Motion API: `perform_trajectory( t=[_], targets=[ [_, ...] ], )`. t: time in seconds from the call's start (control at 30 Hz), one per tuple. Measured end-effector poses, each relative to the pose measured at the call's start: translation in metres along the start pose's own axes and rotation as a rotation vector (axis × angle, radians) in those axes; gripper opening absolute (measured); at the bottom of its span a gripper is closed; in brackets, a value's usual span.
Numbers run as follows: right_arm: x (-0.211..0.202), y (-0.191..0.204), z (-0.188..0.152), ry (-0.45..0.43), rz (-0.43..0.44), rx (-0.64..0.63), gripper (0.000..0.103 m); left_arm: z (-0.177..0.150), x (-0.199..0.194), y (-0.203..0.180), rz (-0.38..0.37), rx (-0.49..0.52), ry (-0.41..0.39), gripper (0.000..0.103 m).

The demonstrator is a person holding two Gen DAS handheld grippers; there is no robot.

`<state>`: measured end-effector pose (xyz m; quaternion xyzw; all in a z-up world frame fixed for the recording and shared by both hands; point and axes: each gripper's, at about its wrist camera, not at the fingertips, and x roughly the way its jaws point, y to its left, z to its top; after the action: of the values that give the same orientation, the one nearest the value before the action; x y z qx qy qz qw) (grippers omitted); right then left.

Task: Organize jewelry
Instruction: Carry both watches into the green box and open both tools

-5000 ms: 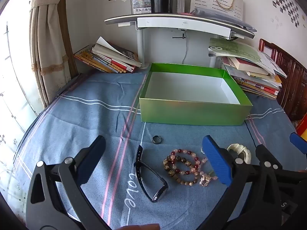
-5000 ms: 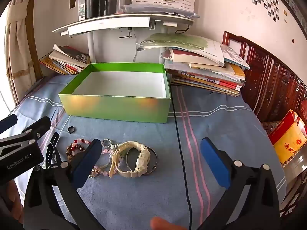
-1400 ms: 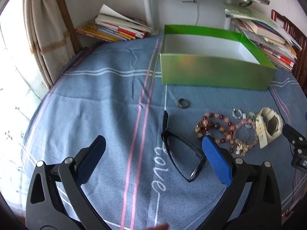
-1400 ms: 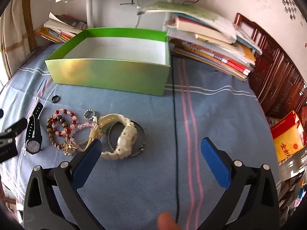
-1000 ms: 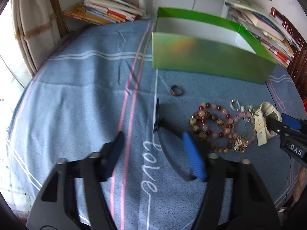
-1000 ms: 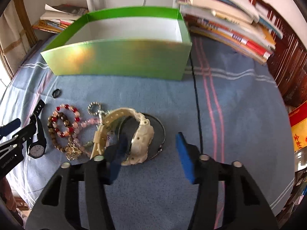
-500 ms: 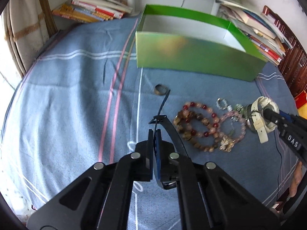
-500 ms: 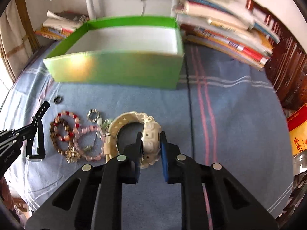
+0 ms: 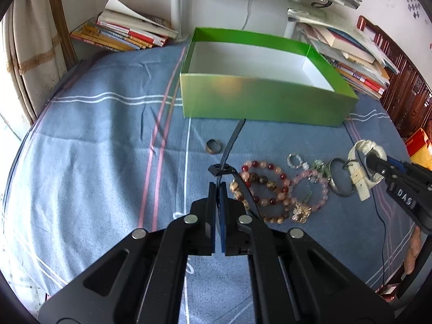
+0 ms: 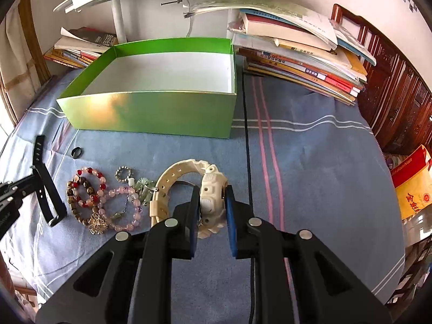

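- Jewelry spread on blue striped cloth (image 10: pixel 310 162) in front of green box (image 10: pixel 151 116); box open, white floor bare, nothing deposited yet.
- Left gripper (image 9: pixel 217 189) pressed together on strap of black watch (image 9: pixel 229 145); strap tip rising toward box, rest of strap curving down beside beads.
- Right gripper (image 10: pixel 212 202) clamped across case of white watch (image 10: pixel 194 189); pads on both flanks of case, band looping out to the left.
- Remaining on cloth: red-and-brown bead bracelet (image 10: pixel 83 189), pink bead bracelet (image 10: pixel 124 208), dark ring (image 10: pixel 76 152), small sparkly ring (image 10: pixel 123 174), thin bangle (image 9: pixel 337 178) under white band.
- Step judged: lift and carry of both watches to box.
- Recommended: raise straight up until loose straps hang clear of beads; black strap lies close against bead bracelet, snag and drag likely otherwise.
- Recommended: clear near wall of box fully before release, then lower close to floor and separate the watches, one toward each end.
- Risk: thin strap hold on black watch prone to swing or slip; slow, level carry advised.
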<state>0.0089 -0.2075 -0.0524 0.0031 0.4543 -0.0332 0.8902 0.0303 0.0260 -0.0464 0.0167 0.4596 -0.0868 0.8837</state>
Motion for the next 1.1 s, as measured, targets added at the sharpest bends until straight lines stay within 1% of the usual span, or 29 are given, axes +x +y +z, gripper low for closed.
perform_trajectory(
  t=[0.1,0.17,0.27,0.4,0.47,0.53,0.6,0.67,0.7,0.73,0.83,0.93,0.97,1.0,1.03,1.07,1.1],
  targets=[
    [-0.006,0.003,0.005,-0.020,0.013,-0.009,0.018,0.011,-0.008,0.000,-0.005,0.006,-0.033,0.003],
    [-0.016,0.003,0.013,-0.060,0.020,-0.015,0.018,0.020,-0.015,0.000,-0.012,0.011,-0.060,0.003],
    [-0.036,0.004,0.033,-0.147,0.027,-0.016,0.018,0.040,-0.032,-0.002,-0.023,0.023,-0.130,0.003],
    [-0.054,0.002,0.069,-0.271,0.038,-0.005,0.018,0.075,-0.059,-0.003,-0.032,0.036,-0.264,0.003],
    [-0.055,0.000,0.087,-0.310,0.037,0.007,0.018,0.097,-0.063,0.000,-0.040,0.014,-0.312,0.003],
    [-0.045,0.000,0.108,-0.323,0.058,0.028,0.018,0.118,-0.058,0.001,-0.061,-0.006,-0.327,0.003],
    [-0.029,0.003,0.122,-0.311,0.051,0.031,0.018,0.137,-0.045,0.001,-0.055,-0.014,-0.326,0.003],
    [-0.007,0.007,0.132,-0.284,0.021,0.035,0.018,0.153,-0.020,0.001,-0.056,-0.029,-0.299,0.003],
    [0.009,0.009,0.137,-0.252,0.003,0.042,0.018,0.157,-0.010,0.002,-0.058,-0.035,-0.282,0.003],
    [0.022,0.010,0.140,-0.220,0.003,0.052,0.018,0.160,0.004,0.002,-0.056,-0.045,-0.254,0.003],
    [0.052,0.010,0.140,-0.140,0.027,0.086,0.018,0.163,0.035,0.000,-0.037,-0.046,-0.190,0.003],
    [0.067,0.012,0.138,-0.104,0.023,0.079,0.019,0.160,0.055,-0.006,-0.018,-0.023,-0.150,0.003],
    [0.067,0.013,0.137,-0.105,0.017,0.073,0.020,0.160,0.060,-0.007,-0.021,-0.018,-0.138,0.006],
    [0.064,0.012,0.136,-0.116,0.016,0.071,0.027,0.159,0.063,-0.007,-0.026,-0.020,-0.131,0.007],
    [0.060,0.012,0.136,-0.125,0.017,0.069,0.031,0.157,0.064,-0.007,-0.027,-0.021,-0.127,0.011],
    [0.054,0.010,0.135,-0.138,0.020,0.070,0.038,0.155,0.060,-0.007,-0.025,-0.019,-0.134,0.019],
    [0.042,0.007,0.133,-0.158,0.025,0.074,0.040,0.154,0.056,-0.006,-0.021,-0.016,-0.144,0.026]
  ],
)
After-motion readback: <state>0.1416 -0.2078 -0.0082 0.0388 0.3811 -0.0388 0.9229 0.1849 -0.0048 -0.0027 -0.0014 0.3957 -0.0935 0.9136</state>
